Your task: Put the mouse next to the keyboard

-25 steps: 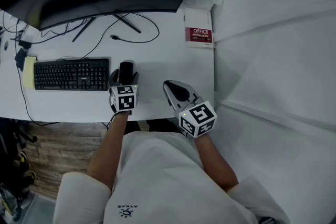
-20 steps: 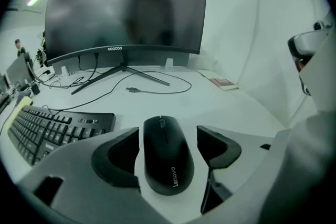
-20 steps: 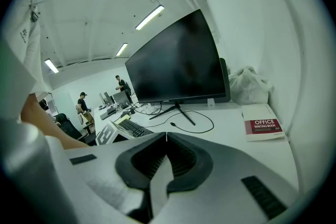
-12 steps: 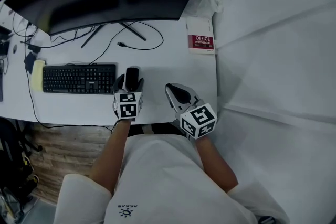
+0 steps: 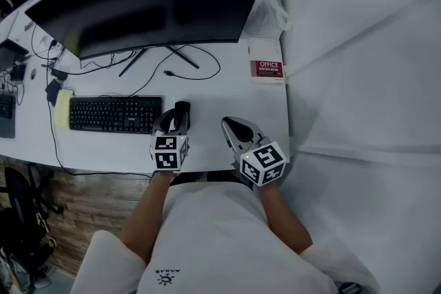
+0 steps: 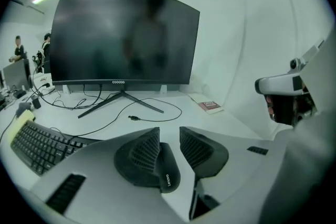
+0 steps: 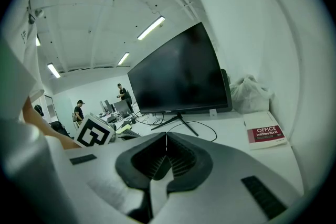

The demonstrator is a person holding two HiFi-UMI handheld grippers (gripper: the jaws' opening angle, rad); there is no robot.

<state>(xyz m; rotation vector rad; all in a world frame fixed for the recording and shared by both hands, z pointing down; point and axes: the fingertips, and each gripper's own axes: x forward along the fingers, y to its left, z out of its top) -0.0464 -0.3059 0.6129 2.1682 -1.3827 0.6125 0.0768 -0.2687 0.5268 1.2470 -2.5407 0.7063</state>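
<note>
The black mouse lies on the white desk just right of the black keyboard. My left gripper hovers over its near end. In the left gripper view the mouse shows below and behind the jaws, with the keyboard at the left. The left gripper has just been closing. A narrow gap remains between its jaws, and nothing is pressed between the pads. My right gripper rests near the desk's front edge. In its own view the right gripper is shut and empty.
A large dark monitor stands at the back with cables around its foot. A red and white book and a plastic bag sit at the far right. A yellow pad lies left of the keyboard.
The left gripper had the mouse between wide jaws; it has risen off it and the jaws have narrowed. The mouse stays on the desk. The right gripper has kept still.
</note>
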